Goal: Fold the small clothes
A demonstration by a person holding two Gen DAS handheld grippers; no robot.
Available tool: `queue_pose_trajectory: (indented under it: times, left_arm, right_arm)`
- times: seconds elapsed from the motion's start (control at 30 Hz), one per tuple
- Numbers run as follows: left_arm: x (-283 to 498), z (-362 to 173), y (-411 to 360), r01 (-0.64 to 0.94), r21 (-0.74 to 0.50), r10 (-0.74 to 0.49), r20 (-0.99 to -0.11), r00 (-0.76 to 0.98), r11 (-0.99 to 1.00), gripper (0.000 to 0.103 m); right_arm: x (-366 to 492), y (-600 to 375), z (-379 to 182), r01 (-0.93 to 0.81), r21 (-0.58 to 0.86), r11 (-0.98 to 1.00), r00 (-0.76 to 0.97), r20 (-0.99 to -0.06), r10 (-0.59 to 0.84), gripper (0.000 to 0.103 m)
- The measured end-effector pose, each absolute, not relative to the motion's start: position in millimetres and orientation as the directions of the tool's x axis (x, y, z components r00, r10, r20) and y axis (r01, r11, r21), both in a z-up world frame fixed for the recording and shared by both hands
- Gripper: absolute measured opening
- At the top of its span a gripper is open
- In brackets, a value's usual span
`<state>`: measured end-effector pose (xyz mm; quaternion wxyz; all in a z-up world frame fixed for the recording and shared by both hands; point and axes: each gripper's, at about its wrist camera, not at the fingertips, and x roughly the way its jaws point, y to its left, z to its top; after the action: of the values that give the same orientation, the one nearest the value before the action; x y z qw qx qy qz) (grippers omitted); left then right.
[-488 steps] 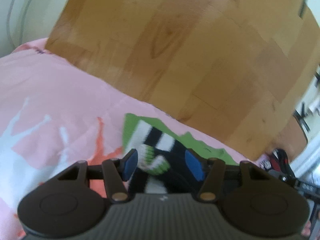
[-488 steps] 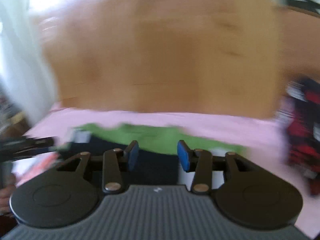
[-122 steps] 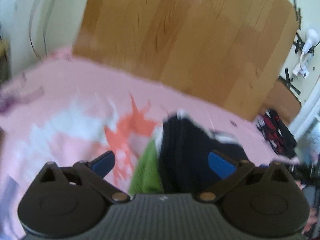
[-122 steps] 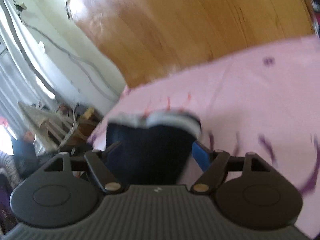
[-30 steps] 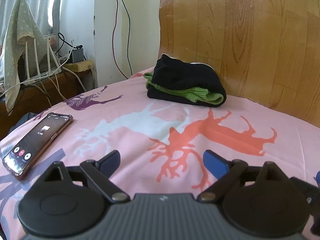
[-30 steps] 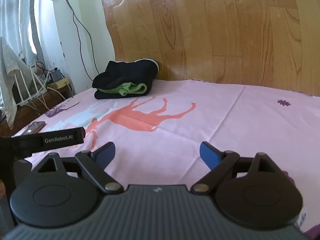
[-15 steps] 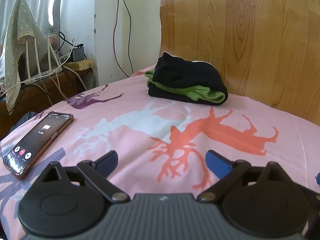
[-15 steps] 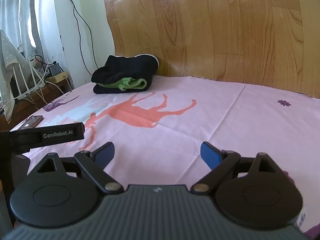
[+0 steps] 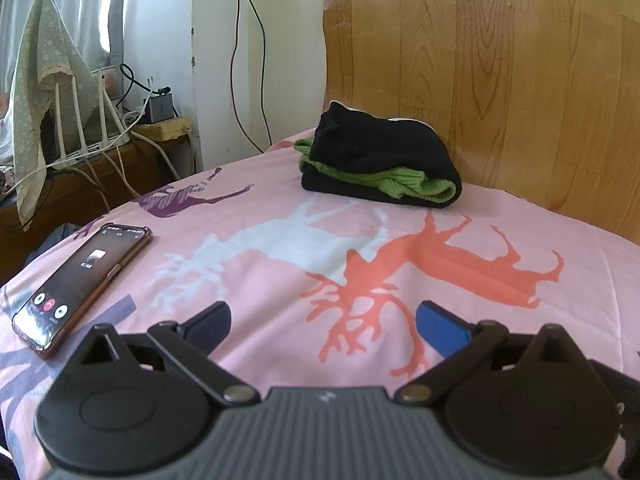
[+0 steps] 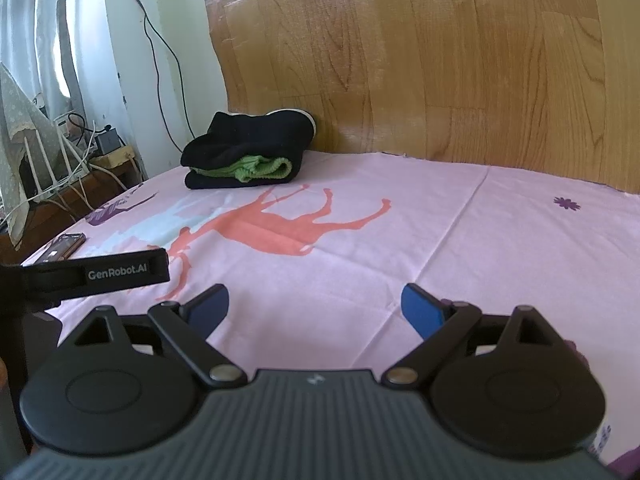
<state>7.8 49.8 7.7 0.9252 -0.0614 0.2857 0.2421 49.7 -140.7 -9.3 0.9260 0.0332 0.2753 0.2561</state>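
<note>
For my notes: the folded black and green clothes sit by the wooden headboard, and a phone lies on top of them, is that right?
Not quite. The phone lies flat on the pink sheet, well apart from the folded clothes, which do sit by the wooden headboard. The left wrist view shows this.

**A bedroom at home**

We're over a bed, and the pink sheet (image 9: pixel 520 248) with printed deer silhouettes runs up to a wooden headboard (image 10: pixel 440 72). A smartphone (image 9: pixel 82 270) lies on the sheet, screen lit. Beside the bed, a low wooden stand (image 9: pixel 80 184) holds a white router (image 9: pixel 86 136) under a dotted cloth, amid tangled cables. Pale curtains (image 10: pixel 36 40) hang at a bright window.
</note>
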Motion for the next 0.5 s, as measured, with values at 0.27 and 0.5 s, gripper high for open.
queue_pose_trajectory:
  times: [0.27,0.5]
  left_arm:
    - [7.0,8.3,48.2,-0.476,0.035,0.414,-0.553,0.723,0.879,0.103]
    - [7.6,8.1,51.0,-0.476,0.025,0.406,-0.560,0.722,0.879,0.103]
  right_arm:
    - [50.7,-143.6,-9.9,-0.443,0.223,0.868,0.716,-0.495,0.492,0.095]
    - [49.3,-142.5,-8.6,-0.476,0.198,0.857,0.705,-0.495,0.507,0.095]
